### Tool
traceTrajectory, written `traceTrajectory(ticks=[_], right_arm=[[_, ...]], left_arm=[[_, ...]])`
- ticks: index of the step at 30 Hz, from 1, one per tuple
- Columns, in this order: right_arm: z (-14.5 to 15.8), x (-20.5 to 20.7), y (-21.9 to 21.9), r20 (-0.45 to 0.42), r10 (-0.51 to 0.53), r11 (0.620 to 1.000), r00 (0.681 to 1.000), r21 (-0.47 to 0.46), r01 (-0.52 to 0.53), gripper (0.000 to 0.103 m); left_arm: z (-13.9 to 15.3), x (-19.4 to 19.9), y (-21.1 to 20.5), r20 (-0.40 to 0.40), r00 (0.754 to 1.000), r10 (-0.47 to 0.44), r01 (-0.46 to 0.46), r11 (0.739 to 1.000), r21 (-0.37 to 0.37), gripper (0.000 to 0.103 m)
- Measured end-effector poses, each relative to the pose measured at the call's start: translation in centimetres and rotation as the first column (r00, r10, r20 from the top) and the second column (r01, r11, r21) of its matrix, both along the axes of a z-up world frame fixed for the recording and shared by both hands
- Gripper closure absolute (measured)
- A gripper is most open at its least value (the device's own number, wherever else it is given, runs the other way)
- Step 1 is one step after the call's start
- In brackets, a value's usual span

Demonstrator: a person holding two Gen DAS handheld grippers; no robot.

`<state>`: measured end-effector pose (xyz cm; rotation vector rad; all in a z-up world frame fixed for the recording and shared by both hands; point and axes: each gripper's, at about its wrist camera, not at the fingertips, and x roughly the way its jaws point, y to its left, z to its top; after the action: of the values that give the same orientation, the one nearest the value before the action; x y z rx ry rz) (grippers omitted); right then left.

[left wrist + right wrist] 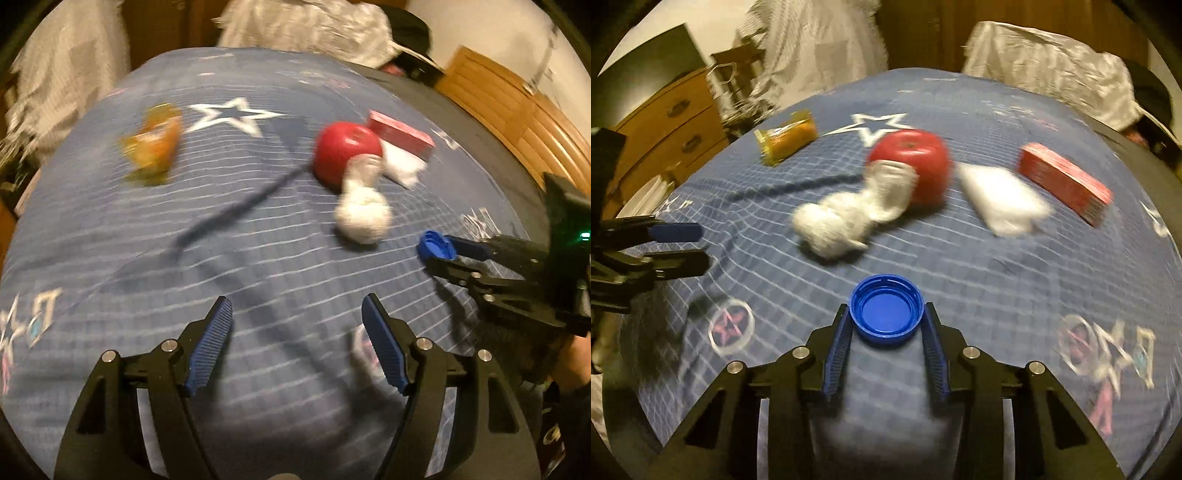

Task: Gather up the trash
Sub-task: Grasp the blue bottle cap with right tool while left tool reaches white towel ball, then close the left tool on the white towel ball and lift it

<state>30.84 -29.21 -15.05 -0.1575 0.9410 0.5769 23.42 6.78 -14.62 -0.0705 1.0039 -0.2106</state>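
Right gripper [886, 314] is clamped on a blue cap [886, 310], pads on opposite sides of its rim, open side facing the camera, held above the blanket [979, 280]. Cap looks light, stiff and smooth; a rim pinch suits it but it could likely pop out if squeezed off-centre. Left gripper [297, 339] hangs spread wide, holding nothing. Farther back on the blanket lie a crumpled tissue [834, 225], soft and featherweight, grab the bulk; a flat wipe [1001, 203]; red box [1063, 181]; apple [916, 162]; yellow wrapper [786, 142].
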Motion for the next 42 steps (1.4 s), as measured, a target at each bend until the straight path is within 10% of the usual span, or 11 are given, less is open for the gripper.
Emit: traceTrajectory(ticks=[14, 22, 42], right_arm=[[-0.8, -2.1, -4.8, 0.026, -0.075, 0.997, 0.997, -0.034, 0.076, 0.053], [-1.2, -2.5, -4.2, 0.053, -0.094, 0.995, 0.994, -0.025, 0.095, 0.061], [-1.3, -2.6, -4.3, 0.062, -0.113, 0.993, 0.992, -0.014, 0.114, 0.062]], left_arm=[[-2.5, 7.4, -7.8, 0.015, 0.996, -0.088, 0.086, 0.993, 0.075, 0.034], [-2.7, 7.4, -8.0, 0.035, 0.998, -0.052, 0.045, 0.985, 0.164, 0.065], [-1.9, 5.9, -7.4, 0.069, 0.997, -0.038, 0.026, 0.985, 0.172, 0.07]])
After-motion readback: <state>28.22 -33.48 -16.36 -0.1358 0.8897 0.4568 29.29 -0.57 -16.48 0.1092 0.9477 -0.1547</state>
